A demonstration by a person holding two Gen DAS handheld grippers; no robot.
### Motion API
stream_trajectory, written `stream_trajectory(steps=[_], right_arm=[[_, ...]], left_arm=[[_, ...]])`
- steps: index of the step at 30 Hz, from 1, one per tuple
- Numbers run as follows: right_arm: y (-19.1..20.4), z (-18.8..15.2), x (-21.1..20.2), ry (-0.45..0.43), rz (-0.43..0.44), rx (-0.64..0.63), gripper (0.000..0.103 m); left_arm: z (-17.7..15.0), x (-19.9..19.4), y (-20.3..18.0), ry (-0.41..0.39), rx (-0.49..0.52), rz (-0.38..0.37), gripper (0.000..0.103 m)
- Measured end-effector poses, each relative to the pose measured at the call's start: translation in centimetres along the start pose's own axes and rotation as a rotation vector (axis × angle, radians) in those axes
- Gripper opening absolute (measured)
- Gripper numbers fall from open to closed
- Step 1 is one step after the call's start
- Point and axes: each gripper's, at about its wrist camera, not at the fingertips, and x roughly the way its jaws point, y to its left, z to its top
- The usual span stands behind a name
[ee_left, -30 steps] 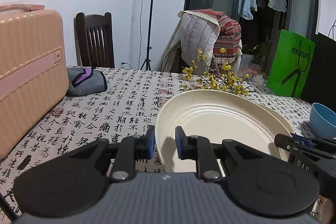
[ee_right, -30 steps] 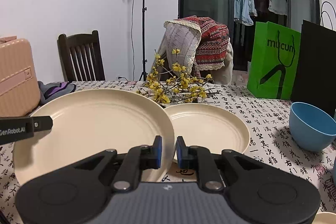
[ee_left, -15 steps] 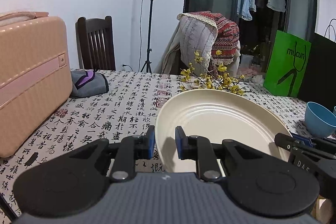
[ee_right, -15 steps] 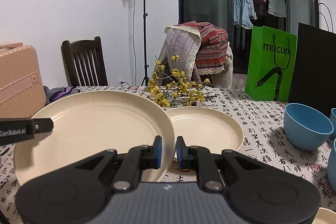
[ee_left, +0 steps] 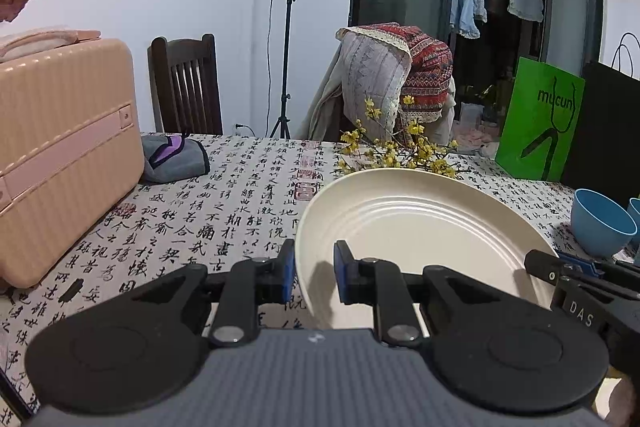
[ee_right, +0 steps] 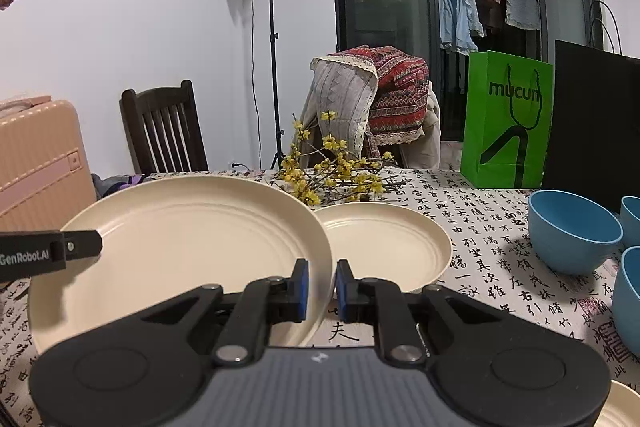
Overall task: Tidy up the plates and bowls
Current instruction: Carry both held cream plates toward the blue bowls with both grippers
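Note:
A large cream plate (ee_left: 420, 227) hangs tilted above the patterned tablecloth, held from both sides. My left gripper (ee_left: 314, 275) is shut on its left rim. My right gripper (ee_right: 322, 285) is shut on its right rim, with the large plate (ee_right: 180, 239) spreading to the left of it. A smaller cream plate (ee_right: 384, 243) lies flat on the table just beyond. Three blue bowls stand at the right: the nearest whole one (ee_right: 572, 231), and two cut off by the frame edge.
A pink suitcase (ee_left: 60, 155) stands on the table at the left, with a grey pouch (ee_left: 176, 157) behind it. Yellow flower twigs (ee_right: 332, 175) lie past the plates. A green bag (ee_right: 508, 123) and a black bag stand at the far right. Chairs line the far edge.
Both grippers have drawn back a little from the far side of the table with the large plate between them. More of the blue bowls shows at the right.

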Motion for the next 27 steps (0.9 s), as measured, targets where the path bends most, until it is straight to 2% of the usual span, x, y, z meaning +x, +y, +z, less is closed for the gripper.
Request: stream_trajectory(steps=[27], right_arm=[[-3.0, -1.4, -5.1, -0.05, 0.019, 0.051, 0.014]], left_arm=[[-1.4, -4.1, -2.5, -0.001, -0.025, -0.03, 0.019]])
